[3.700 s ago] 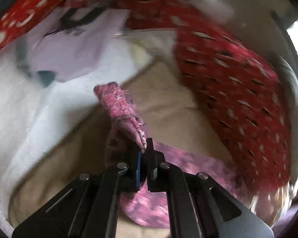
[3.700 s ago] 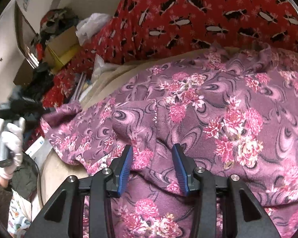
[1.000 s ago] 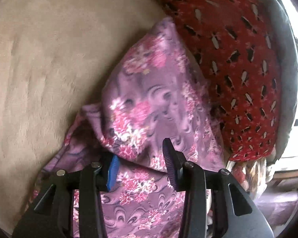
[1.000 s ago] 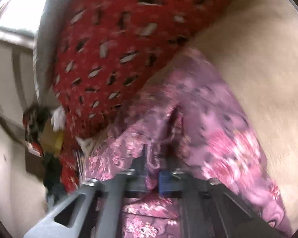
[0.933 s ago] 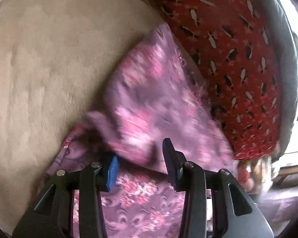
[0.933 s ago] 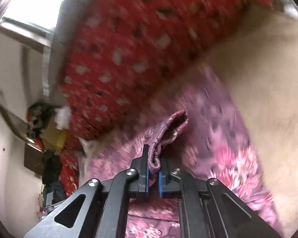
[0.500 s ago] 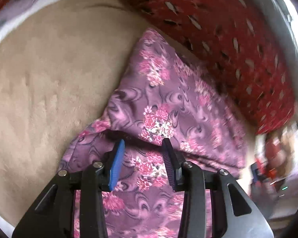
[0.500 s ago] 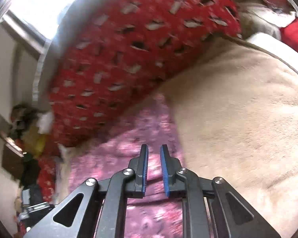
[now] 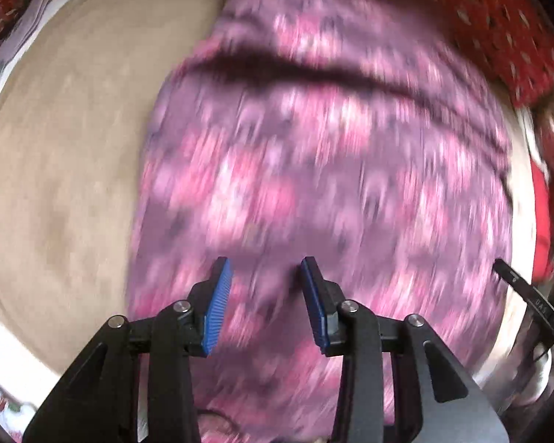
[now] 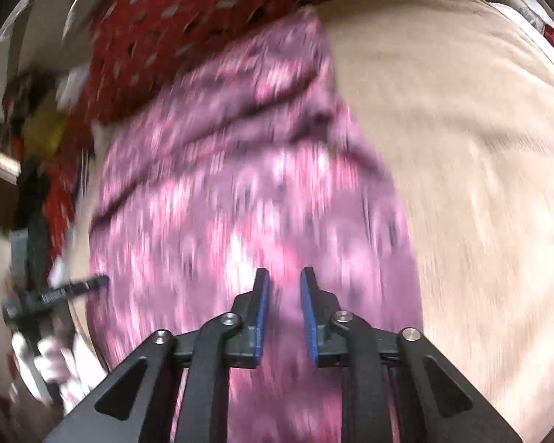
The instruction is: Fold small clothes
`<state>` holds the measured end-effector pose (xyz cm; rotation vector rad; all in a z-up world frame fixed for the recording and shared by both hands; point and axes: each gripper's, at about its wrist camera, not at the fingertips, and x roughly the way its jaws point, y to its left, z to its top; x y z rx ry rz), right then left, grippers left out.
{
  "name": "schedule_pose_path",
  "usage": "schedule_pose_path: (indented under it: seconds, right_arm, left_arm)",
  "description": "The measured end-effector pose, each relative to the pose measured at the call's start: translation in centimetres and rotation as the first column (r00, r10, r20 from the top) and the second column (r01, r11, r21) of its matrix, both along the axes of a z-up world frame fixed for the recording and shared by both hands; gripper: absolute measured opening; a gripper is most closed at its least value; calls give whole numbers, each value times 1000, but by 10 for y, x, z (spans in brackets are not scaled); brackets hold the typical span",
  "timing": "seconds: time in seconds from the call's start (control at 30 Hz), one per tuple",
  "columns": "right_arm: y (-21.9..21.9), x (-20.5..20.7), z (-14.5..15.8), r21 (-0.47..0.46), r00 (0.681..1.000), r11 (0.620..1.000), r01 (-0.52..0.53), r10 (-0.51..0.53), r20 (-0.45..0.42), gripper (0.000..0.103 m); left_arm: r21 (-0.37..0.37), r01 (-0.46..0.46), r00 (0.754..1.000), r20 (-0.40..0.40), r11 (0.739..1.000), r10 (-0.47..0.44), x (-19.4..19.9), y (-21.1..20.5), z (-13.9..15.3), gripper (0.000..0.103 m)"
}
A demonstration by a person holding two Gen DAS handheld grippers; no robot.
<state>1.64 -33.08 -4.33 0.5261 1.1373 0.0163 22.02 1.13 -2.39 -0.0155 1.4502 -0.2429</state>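
Observation:
A purple garment with pink flowers point(image 9: 314, 170) lies on a beige cushion point(image 9: 74, 140), with a fold ridge across its far part. Both views are motion-blurred. My left gripper point(image 9: 264, 269) is open and empty just above the near part of the garment. The garment also shows in the right wrist view point(image 10: 240, 192). My right gripper point(image 10: 282, 277) is open a little and empty over the garment's near part. The left gripper's finger point(image 10: 74, 288) shows at the left of the right wrist view, beside the garment's edge. The right gripper's finger point(image 9: 524, 295) shows at the right of the left wrist view.
A red patterned pillow point(image 9: 498, 18) lies behind the garment and also shows in the right wrist view point(image 10: 188, 18). The beige cushion point(image 10: 480, 184) spreads to the right there. Clutter point(image 10: 37, 129) sits at the far left. White papers point(image 9: 26, 26) lie at the far left.
The right gripper let go of the garment's edge and opened slightly. Both grippers have dropped closer to the garment, which now lies folded over with a ridge.

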Motion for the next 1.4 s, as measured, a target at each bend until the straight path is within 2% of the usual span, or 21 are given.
schedule_pose_path:
  seconds: [0.1, 0.2, 0.27, 0.33, 0.4, 0.47, 0.57, 0.63, 0.73, 0.83, 0.87, 0.9, 0.93, 1.07, 1.23, 1.4]
  right_arm:
    - [17, -52, 0, -45, 999, 998, -49, 48, -11, 28]
    - [15, -95, 8, -86, 999, 996, -37, 39, 22, 28]
    - [1, -128, 12, -137, 999, 990, 19, -12, 52, 30]
    - [-8, -144, 14, -168, 997, 984, 56, -46, 65, 30]
    - [-16, -158, 8, -194, 995, 976, 98, -91, 46, 35]
    - [-24, -172, -1, -145, 990, 980, 137, -133, 39, 36]
    - [-31, -185, -13, 87, 985, 984, 155, -160, 61, 37]
    - [-30, -186, -22, 163, 985, 975, 149, -161, 67, 40]
    - [-23, -178, -29, 161, 990, 981, 105, -118, 74, 40]
    - [-12, -174, -31, 154, 996, 987, 38, -50, 79, 40]
    - [-9, -175, -31, 134, 997, 991, 16, -26, 74, 35]
    - [-6, -173, -31, 122, 998, 992, -9, 1, 65, 22]
    - [-4, -174, -31, 123, 998, 992, -28, 22, 55, 10]
    - [-1, -179, -13, 169, 989, 982, -78, 55, 135, 8]
    - [-2, -174, 26, 272, 961, 957, -99, 21, 276, 7]
    - [-8, -153, 53, 363, 928, 928, -82, -61, 367, 7]
  left_arm:
    - [2, 16, 999, -29, 1000, -16, -34, 20, 0, 37]
    - [-24, -15, 999, -33, 1000, 14, -60, 51, 4, 37]
    - [-34, -60, 997, -45, 998, 58, -71, 77, 2, 37]
    - [-32, -93, 994, -61, 995, 91, -79, 95, -3, 37]
    - [-50, -123, 988, -100, 991, 118, -89, 114, -15, 37]
    - [-98, -148, 982, -133, 984, 135, -94, 123, -22, 37]
    - [-243, -190, 971, -193, 951, 144, -96, 134, -33, 43]
    - [-303, -214, 963, -222, 929, 150, -100, 137, -39, 47]
    - [-302, -208, 963, -228, 931, 141, -102, 128, -47, 48]
    - [-295, -185, 963, -246, 937, 113, -120, 117, -48, 47]
    - [-291, -170, 966, -236, 942, 102, -122, 112, -49, 44]
    - [-288, -160, 969, -227, 944, 95, -124, 106, -50, 20]
    - [-292, -133, 973, -218, 947, 70, -125, 101, -49, 3]
    - [-367, -92, 989, -145, 926, 41, -131, 110, -22, 2]
    - [-501, -64, 998, -30, 863, 56, -121, 115, 23, 2]
    - [-586, -72, 995, 17, 807, 101, -94, 118, 52, 2]
